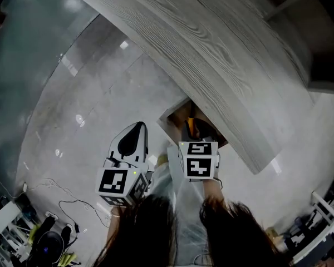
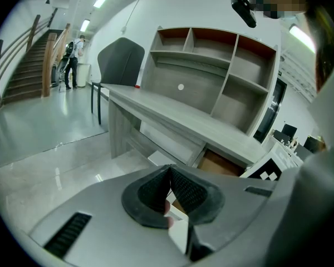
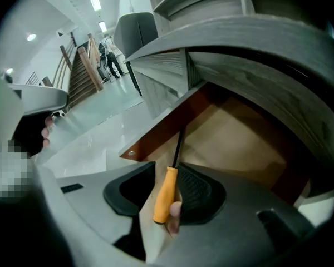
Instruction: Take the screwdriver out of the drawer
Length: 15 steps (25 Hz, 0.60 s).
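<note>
The screwdriver [image 3: 166, 193] has an orange handle and a thin black shaft. My right gripper [image 3: 167, 168] is shut on the handle, and the shaft points away over the open drawer [image 3: 234, 138]. From the head view the orange handle [image 1: 196, 128] shows just ahead of the right gripper [image 1: 192, 135], above the drawer [image 1: 175, 118] that sticks out from under the desk. My left gripper [image 1: 138, 127] hangs to the left of the drawer over the floor. Its jaws [image 2: 170, 171] are shut and hold nothing. The drawer [image 2: 220, 163] lies ahead of it to the right.
The grey wooden desk top [image 1: 211, 54] overhangs the drawer closely. A shelf unit [image 2: 211, 65] stands on the desk, with a dark chair [image 2: 119, 60] at its far end. Cables and gear [image 1: 55, 227] lie on the glossy floor at lower left. A staircase [image 2: 22, 77] and distant people [image 2: 72, 60] are far off.
</note>
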Available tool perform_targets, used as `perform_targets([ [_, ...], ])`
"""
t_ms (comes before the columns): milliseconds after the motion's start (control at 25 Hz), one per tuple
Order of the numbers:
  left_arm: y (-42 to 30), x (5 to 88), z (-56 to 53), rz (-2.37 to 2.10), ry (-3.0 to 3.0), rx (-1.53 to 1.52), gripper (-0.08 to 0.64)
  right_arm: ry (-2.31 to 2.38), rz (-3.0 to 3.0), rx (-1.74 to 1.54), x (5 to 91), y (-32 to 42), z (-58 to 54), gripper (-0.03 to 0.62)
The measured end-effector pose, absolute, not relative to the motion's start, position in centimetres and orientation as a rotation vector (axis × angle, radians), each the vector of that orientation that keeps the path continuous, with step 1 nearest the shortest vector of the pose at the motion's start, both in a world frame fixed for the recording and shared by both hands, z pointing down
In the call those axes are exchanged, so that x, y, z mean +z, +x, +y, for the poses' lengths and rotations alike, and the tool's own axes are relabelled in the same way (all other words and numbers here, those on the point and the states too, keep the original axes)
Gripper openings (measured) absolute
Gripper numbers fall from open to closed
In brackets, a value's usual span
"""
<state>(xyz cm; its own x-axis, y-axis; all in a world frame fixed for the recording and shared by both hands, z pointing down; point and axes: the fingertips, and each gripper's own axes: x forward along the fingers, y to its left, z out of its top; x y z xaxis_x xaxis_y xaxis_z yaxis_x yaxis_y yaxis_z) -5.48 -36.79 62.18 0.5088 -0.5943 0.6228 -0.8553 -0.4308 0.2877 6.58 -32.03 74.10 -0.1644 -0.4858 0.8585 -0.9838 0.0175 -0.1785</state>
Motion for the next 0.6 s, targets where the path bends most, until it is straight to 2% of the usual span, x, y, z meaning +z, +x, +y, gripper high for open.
perform_targets([
  [600,-5.9,63.4,-39.1,-1.188,2.115,0.599,0.018,1.453,-1.542,1.161,76.6,6.3,-31.9,0.125],
])
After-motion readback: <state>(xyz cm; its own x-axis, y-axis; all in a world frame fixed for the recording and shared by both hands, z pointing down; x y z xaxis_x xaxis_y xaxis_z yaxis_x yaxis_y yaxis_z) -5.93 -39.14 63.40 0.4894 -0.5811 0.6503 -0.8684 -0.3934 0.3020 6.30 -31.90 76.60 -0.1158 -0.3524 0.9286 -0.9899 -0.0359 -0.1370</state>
